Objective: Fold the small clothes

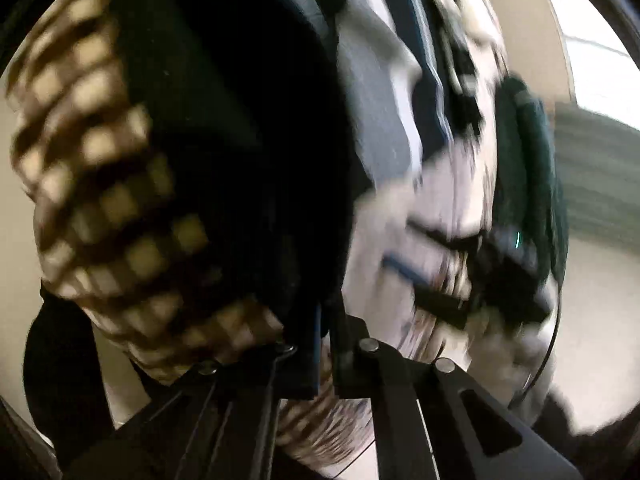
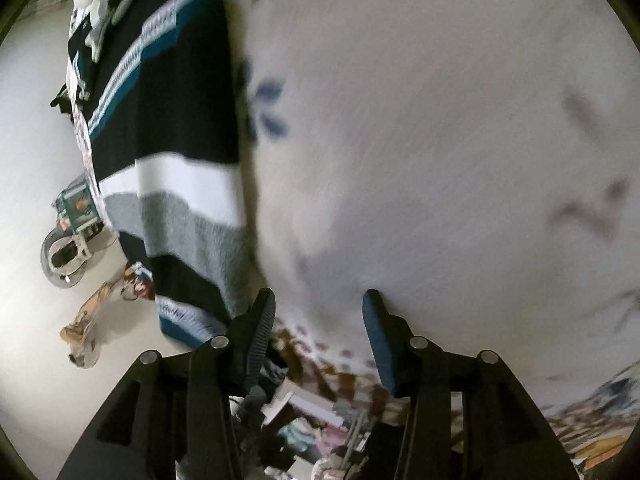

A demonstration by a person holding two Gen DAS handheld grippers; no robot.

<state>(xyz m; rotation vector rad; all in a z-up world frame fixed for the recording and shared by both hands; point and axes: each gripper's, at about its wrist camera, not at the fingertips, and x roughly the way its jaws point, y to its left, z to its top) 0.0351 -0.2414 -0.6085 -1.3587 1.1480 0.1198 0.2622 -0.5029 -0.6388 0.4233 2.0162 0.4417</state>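
Only the left wrist view shows the brown-and-cream checked cloth (image 1: 120, 208), bulging up and to the left of the left gripper (image 1: 320, 344), with a dark garment (image 1: 240, 140) directly ahead of it. The left gripper's jaws are closed together, and a dark blue fabric edge (image 1: 310, 360) lies pinched between them. The picture is heavily blurred to the right.

Only the right wrist view shows the striped sweater (image 2: 180, 160), black, white, grey and teal, hanging ahead and left of the right gripper (image 2: 320, 320), and a white cloth with faint blue and grey prints (image 2: 440, 160) filling the space ahead and right. The right gripper's jaws stand about half apart; the white cloth lies just ahead of their tips, and contact cannot be told.
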